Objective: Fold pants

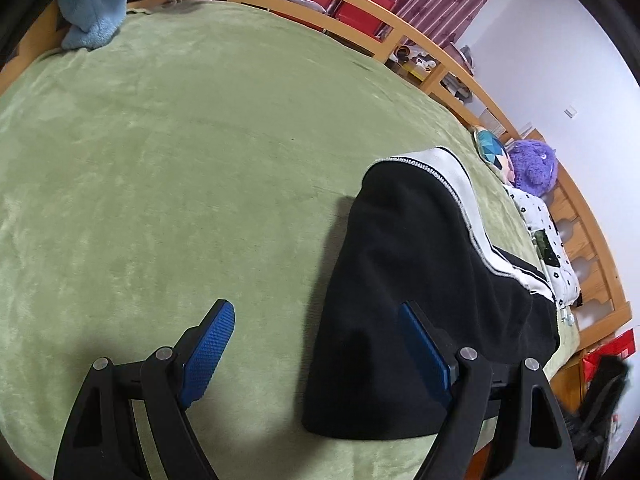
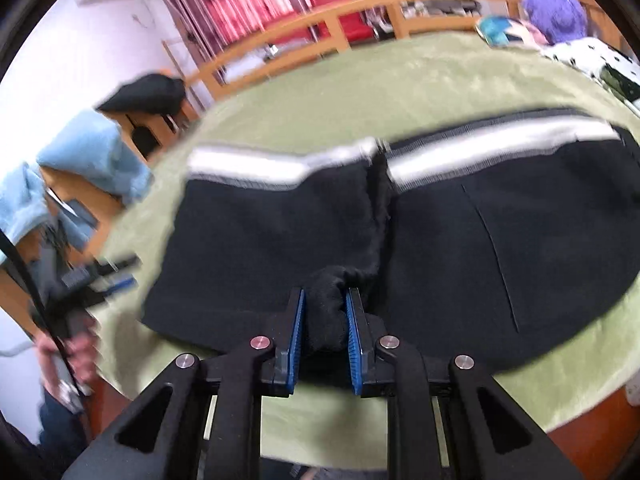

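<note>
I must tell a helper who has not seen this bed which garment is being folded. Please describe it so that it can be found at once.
Start from the bed with the green blanket. On its near side lie the black pants, spread flat. Unlike the light blue fleece at the bed's end, they are black with a white side stripe, and the right hand-held gripper pinches a fold at their near edge.

Pants point(image 2: 460, 240): black, white side stripe, folded flat on the bed's green blanket point(image 2: 360, 76).
Right gripper point(image 2: 325, 320): blue pads pinching a bunched fold at the pants' near edge.
Purple plush point(image 2: 554, 8): well beyond the pants, far corner.
</note>
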Demonstrator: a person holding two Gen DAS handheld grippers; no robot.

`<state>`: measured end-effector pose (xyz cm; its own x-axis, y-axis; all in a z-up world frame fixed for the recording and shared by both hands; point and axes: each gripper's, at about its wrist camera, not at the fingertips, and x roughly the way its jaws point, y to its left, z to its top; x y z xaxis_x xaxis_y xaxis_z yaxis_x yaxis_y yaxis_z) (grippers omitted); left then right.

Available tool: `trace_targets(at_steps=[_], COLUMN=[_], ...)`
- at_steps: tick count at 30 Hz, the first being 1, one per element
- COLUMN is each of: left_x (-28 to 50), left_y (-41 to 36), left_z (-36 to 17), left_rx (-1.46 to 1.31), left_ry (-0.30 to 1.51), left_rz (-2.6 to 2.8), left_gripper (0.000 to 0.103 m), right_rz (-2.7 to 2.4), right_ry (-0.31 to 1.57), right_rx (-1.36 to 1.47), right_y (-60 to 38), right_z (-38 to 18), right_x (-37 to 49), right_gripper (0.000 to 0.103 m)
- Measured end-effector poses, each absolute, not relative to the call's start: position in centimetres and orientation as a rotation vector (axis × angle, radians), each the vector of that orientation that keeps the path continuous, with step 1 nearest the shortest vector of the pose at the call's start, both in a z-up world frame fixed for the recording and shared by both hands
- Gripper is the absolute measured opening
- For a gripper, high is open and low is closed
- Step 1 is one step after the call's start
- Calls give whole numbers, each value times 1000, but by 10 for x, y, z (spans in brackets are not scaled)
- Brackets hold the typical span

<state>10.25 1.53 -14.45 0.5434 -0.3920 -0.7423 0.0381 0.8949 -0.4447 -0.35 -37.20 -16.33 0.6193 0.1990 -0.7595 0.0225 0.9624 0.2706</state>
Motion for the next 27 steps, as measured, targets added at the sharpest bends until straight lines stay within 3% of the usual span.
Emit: trace_targets(at_steps=[2, 6, 8, 10, 15, 19, 21, 22, 23, 25, 26, 27], left_x=[108, 121, 126, 131, 140, 139, 140, 141, 141, 144, 145, 146], left_y=[12, 5, 2, -2, -10, -9, -8, -8, -8, -9, -10, -10], left_z=[-145, -146, -151, -158, -176, -179, -179, -179, -180, -182, -182, -182], left_rx=[-391, -367, -359, -358, -367, -369, -372, -374, -376, -377, -382, -391], left_ry=[978, 986, 1001, 1019, 1071, 1068, 1065, 1063, 1062, 1063, 1063, 1058], left_rz=[-273, -281, -271, -276, -323, -352, -365, -368, -372, -380, -383, -389], left_gripper=[83, 83, 83, 83, 83, 83, 83, 83, 83, 83, 83, 83], right_rz=[79, 111, 91, 83, 47, 125, 129, 120, 122, 115, 122, 128], right_ry=[973, 928, 840, 766, 795, 935, 1026, 1037, 1020, 1007, 999, 978], right_rx=[246, 241, 228, 222, 261, 430, 404, 358, 325, 260, 246, 263], right_y=[-368, -371, -380, -387, -401, -414, -405, -400, -396, -388, -387, -389], right_z=[-181, -160, -136, -119, -129, -167, -185, -190, -189, -184, -181, -177], right_x=[2, 5, 10, 27, 103, 151, 165, 169, 169, 171, 172, 171], right_gripper=[40, 47, 66, 73, 73, 69, 63, 57, 40, 31, 18, 17])
